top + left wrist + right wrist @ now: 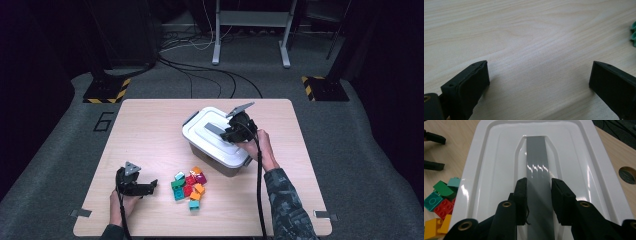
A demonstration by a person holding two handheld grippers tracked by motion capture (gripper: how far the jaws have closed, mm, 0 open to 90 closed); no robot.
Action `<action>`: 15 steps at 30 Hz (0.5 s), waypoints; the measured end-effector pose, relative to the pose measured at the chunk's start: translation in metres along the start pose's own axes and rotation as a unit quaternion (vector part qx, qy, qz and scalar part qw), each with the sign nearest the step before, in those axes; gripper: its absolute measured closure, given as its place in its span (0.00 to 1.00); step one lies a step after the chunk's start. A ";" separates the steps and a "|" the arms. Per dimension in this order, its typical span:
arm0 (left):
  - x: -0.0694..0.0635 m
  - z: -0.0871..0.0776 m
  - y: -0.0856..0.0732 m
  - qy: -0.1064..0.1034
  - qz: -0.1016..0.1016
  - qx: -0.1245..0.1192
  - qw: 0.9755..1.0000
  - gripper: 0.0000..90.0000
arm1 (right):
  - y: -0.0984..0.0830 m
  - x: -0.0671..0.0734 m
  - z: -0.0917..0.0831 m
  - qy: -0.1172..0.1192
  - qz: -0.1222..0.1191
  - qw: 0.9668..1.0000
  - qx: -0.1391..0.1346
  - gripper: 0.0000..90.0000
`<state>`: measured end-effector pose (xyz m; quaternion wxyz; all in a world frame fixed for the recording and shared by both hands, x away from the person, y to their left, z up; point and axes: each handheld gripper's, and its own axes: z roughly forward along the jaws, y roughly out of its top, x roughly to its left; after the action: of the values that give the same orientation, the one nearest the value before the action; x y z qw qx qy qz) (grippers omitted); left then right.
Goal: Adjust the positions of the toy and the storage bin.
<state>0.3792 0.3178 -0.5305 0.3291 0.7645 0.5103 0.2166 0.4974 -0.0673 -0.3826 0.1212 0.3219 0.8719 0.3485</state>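
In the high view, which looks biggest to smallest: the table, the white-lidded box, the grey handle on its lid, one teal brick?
1. table
2. white-lidded box
3. grey handle
4. teal brick
The handle and brick look close in size, so their order is unsure.

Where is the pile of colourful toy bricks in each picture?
High view: the toy bricks lie in the lower middle of the table, in front of the white box.
Left gripper view: a green brick edge peeks in at the right border.
Right gripper view: bricks sit bottom left, beside the box lid.
Shared landmark: the pale wooden table.
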 end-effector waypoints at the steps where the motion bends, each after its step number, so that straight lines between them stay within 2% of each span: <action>1: 0.000 0.000 0.000 -0.001 0.000 0.000 1.000 0.03 | -0.001 0.000 -0.001 0.000 0.000 1.000 0.001 0.74; 15: 0.000 0.000 0.000 0.000 0.000 0.000 1.000 0.03 | -0.012 -0.001 -0.012 -0.009 0.004 1.000 0.001 0.74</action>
<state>0.3791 0.3175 -0.5305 0.3292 0.7647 0.5100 0.2162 0.4868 -0.0806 -0.3825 0.1278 0.3284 0.8701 0.3447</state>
